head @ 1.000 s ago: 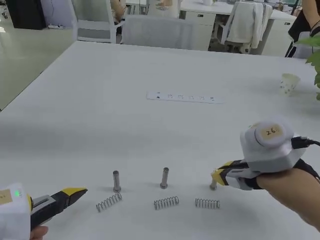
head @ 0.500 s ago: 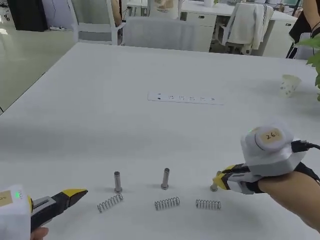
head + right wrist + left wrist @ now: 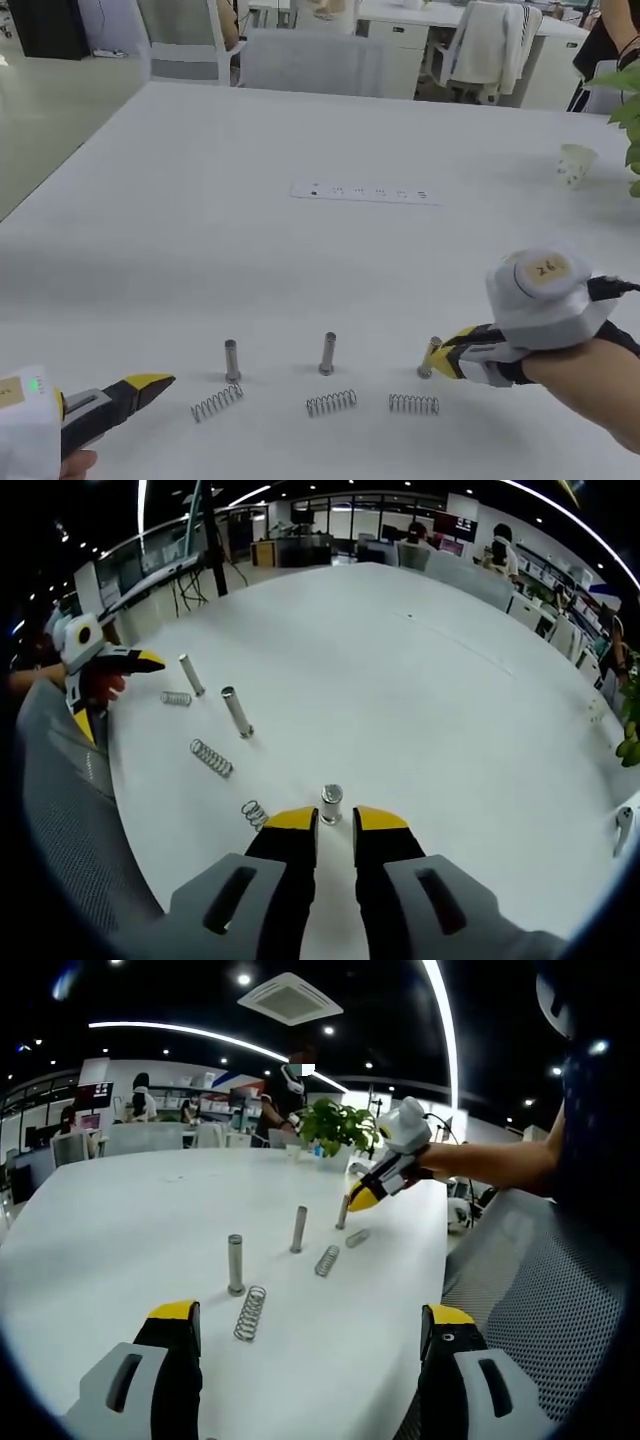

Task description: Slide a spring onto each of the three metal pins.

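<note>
Three metal pins stand in a row on the white table: left pin (image 3: 231, 360), middle pin (image 3: 327, 354), right pin (image 3: 428, 358). In front of each pin lies a spring: left spring (image 3: 217, 402), middle spring (image 3: 331, 403), right spring (image 3: 413, 404). My right gripper (image 3: 330, 820) is level with the right pin (image 3: 331, 803). Its jaws stand a narrow gap apart, and the pin is just past their tips, not clamped. My left gripper (image 3: 310, 1312) is wide open and holds nothing. It sits short of the left spring (image 3: 249, 1313) and left pin (image 3: 235, 1265).
A white power strip (image 3: 365, 193) lies mid-table, far behind the pins. At the far right are a paper cup (image 3: 574, 165) and plant leaves (image 3: 628, 110). Chairs and desks stand beyond the far table edge. The near table edge is close below the springs.
My right gripper has drawn back slightly to the right, so more of the right pin shows. The left gripper, pins and springs have stayed put. The head camera has shifted a little.
</note>
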A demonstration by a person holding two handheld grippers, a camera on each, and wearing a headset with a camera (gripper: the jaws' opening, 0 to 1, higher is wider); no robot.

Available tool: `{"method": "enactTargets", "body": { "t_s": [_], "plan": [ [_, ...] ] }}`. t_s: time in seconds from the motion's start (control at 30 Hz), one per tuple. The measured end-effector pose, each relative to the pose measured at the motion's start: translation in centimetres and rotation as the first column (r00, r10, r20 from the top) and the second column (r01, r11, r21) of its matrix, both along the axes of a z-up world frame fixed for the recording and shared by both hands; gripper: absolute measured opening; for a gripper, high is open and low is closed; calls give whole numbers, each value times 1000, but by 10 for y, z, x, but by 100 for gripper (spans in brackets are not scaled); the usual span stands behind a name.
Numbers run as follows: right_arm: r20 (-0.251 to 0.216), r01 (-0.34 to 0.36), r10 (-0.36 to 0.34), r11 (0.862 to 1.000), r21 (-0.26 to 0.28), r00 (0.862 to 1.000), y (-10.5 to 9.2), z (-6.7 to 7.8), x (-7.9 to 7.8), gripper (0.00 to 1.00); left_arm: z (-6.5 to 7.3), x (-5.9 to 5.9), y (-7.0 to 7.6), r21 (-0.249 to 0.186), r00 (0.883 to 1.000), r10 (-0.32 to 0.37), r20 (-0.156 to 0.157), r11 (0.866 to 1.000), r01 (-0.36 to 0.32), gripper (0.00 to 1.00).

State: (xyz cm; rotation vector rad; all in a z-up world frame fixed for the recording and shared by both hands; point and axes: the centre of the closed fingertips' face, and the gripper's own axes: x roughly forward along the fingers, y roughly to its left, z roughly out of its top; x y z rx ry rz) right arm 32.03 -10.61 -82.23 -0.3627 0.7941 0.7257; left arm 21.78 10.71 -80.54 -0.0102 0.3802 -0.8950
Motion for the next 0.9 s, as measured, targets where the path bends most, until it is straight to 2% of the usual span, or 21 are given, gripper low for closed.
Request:
{"method": "enactTargets", "body": {
  "t_s": [0.3, 0.67, 0.9],
  "plan": [
    [-12, -16, 16, 1000, 1, 1000, -4, 0, -7, 12, 1, 1, 0, 1, 1000, -2, 1, 1000, 2, 88],
    [-45, -96, 95, 995, -2, 994, 0, -8, -29, 13, 1, 1, -2, 5, 1000, -9, 1, 1000, 9, 87],
    [-63, -140, 139, 990, 2, 988, 6, -12, -35, 13, 2, 0, -3, 8, 1000, -10, 0, 1000, 10, 87]
  ]
}}
